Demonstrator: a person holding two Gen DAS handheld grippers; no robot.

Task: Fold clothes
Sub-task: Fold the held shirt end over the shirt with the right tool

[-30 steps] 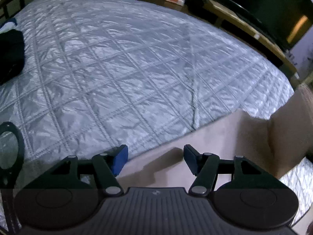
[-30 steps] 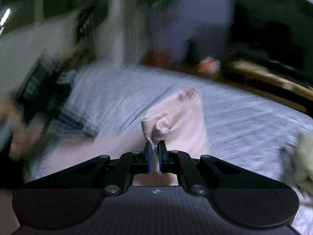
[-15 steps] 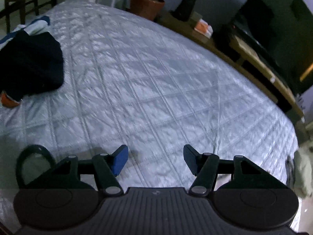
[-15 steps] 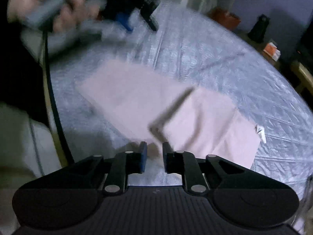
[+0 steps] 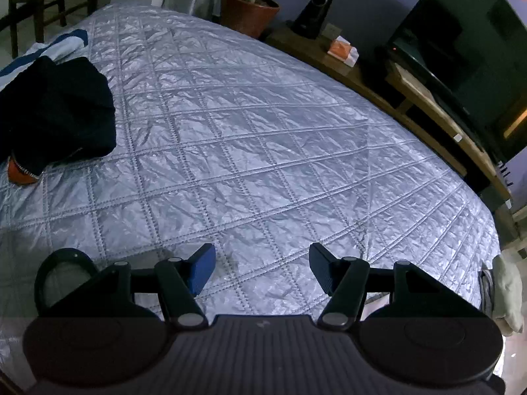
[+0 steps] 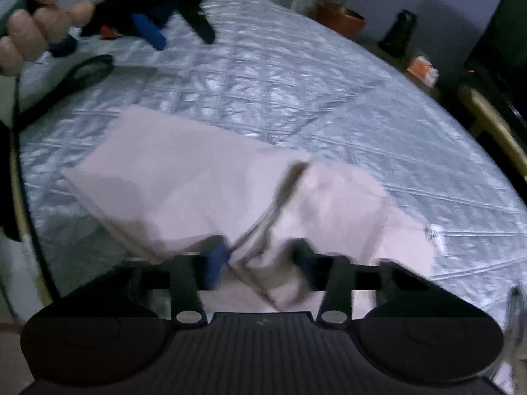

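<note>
Silver quilt fills the left wrist view, and the left gripper [image 5: 262, 268] hangs over the bedspread [image 5: 263, 151] with its jaws spread and nothing between them. A second ago the pink cloth lay right under these fingers; now only bare quilting shows there, so this hand has swung off the garment and, against the half-second frame, settled. Far left, a dark garment [image 5: 56, 112] sits in a heap with a blue-and-white piece [image 5: 49, 47] behind it, both well apart from the gripper. At the far right edge a pale bundle [image 5: 507, 293] lies at the bed's rim. Beyond the bed stand a plant pot [image 5: 248, 10] and a television [image 5: 467, 52].

Over to the right wrist view, blurred with motion. The right gripper [image 6: 257, 261] was clenched on a bunch of pink cloth a second ago; its jaws have just been opening, and now they stand apart with a fold of the pink garment [image 6: 184, 177] lying loose between them, apparently not pinched. The garment lies on the near part of the bedspread [image 6: 329, 98], one flap laid over the other, a dark crease running up from the fingers. Far left, the person's hand [image 6: 36, 23] holds the other gripper above the quilt.

My read: that fold has been laid down and let go. The piece looks part-folded, the dark heap untouched.
</note>
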